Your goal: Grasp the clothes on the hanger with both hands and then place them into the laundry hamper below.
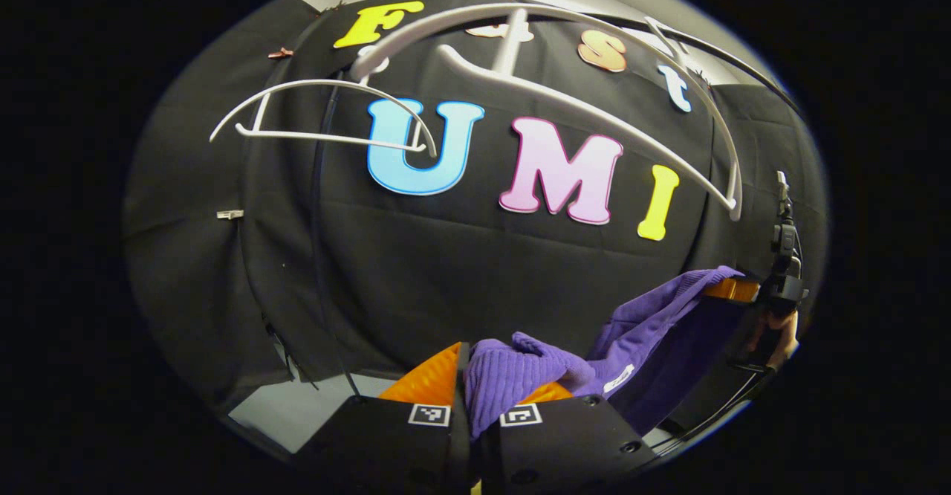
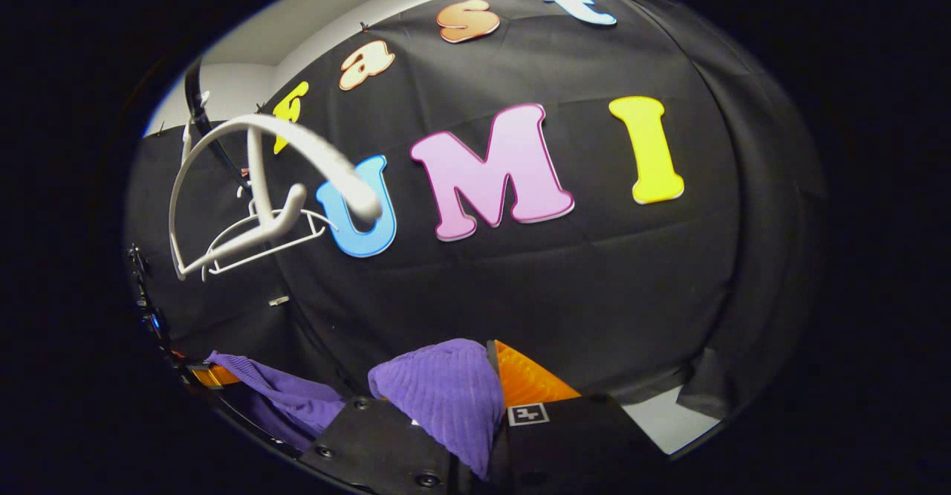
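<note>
In the left gripper view, the left gripper (image 1: 475, 387) sat at the bottom with its fingers (image 1: 435, 376) drawn together on a bunched fold of the purple garment (image 1: 513, 376); the ribbed cloth bulged out between and over them. From that fold the garment ran rightward and upward as a slack band to the right gripper (image 1: 732, 290), seen farther off at the right edge, where a person's hand (image 1: 776, 335) held the tool's handle. The cloth's end lay on that gripper's fingers.

Above the garment, two white hangers hung bare against the black cloth wall: a large hanger (image 1: 587, 108) arching across the top and right, and a smaller hanger (image 1: 327, 116) at the upper left. The garment was well below both and touched neither.

In the right gripper view, the right gripper (image 2: 490, 391) had its fingers (image 2: 531, 383) clamped on another wad of the purple garment (image 2: 442, 398), which draped over the left-hand finger and hid it. The rest of the cloth trailed off to the lower left toward the left gripper (image 2: 204, 374), small and partly dark at the edge. The white hangers (image 2: 260, 205) showed at the upper left, empty, with the garment well beneath them. A strip of pale floor (image 2: 654, 417) showed under the wall's hem.
</note>
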`<action>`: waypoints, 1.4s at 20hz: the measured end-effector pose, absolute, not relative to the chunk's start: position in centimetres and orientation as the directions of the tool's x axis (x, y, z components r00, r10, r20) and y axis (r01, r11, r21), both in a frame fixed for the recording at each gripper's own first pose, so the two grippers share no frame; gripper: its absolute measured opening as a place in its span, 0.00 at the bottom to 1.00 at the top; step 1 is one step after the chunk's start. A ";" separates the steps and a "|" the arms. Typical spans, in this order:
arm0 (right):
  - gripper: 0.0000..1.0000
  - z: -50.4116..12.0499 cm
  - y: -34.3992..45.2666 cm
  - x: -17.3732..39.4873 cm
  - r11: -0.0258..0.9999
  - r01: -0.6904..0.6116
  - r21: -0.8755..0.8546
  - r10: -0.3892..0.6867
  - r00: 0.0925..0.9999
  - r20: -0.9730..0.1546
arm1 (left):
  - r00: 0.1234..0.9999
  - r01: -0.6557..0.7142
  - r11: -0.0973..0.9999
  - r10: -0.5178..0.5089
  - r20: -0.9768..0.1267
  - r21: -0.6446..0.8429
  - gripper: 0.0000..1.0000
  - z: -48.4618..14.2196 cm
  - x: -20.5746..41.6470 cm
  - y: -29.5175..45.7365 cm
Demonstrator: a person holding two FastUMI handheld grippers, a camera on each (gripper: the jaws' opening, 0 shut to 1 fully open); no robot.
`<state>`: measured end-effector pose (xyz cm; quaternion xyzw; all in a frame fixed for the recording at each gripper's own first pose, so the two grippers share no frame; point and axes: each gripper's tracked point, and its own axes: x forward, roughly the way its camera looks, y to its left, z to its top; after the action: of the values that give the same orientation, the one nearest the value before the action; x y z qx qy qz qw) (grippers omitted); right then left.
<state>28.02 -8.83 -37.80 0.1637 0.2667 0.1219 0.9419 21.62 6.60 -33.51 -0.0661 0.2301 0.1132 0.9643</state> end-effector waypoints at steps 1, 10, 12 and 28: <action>0.16 -38.4 -7.9 26.6 0.913 -0.154 0.378 0.338 0.805 -0.487 | 0.863 -0.243 0.966 0.174 -0.475 -0.086 0.11 -34.3 21.2 5.8; 0.17 -41.0 1.4 15.4 0.824 -0.241 0.513 0.544 0.591 -0.596 | 0.800 -0.165 0.972 0.034 -0.599 -0.166 0.11 -39.2 17.4 -1.0; 0.17 -40.5 3.5 13.3 0.799 -0.273 0.536 0.588 0.544 -0.599 | 0.796 -0.149 0.970 0.002 -0.606 -0.194 0.11 -39.1 16.7 -2.6; 0.17 -36.6 4.7 8.3 0.760 -0.406 0.507 0.649 0.431 -0.627 | 0.747 -0.130 0.967 -0.050 -0.663 -0.220 0.11 -34.8 14.6 -4.4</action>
<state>8.34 4.75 -36.64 0.1409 0.4295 0.3162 0.8341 14.64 -4.40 -34.82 -0.1270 0.3549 0.0216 0.9260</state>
